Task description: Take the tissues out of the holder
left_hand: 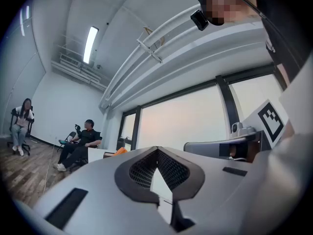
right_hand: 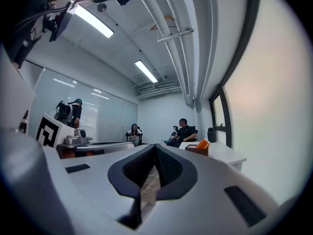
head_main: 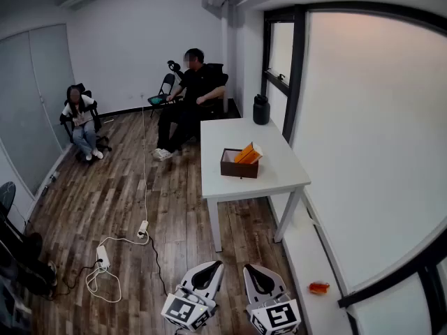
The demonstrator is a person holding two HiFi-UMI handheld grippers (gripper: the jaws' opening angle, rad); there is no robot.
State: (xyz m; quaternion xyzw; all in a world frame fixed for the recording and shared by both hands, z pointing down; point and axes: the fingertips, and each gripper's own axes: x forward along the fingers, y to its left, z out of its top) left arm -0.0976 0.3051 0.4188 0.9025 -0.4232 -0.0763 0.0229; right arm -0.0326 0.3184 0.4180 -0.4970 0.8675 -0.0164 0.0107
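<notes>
Holder [head_main: 239,165] is sitting on table [head_main: 285,165], twd its near-left corner, w/ tissues [head_main: 248,153] leaning in it. Jug [head_main: 261,109] is standing at table's far end; person [head_main: 192,96] is sitting beyond that. L tool [head_main: 209,271] & R tool [head_main: 255,274] are hanging side by side before table.

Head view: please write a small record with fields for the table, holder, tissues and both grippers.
Table: white, beside the window
Holder: brown box standing on the table
Tissues: orange, tilted, sticking out of the holder
Left gripper: fingers shut, empty, short of the table
Right gripper: fingers shut, empty, short of the table
</notes>
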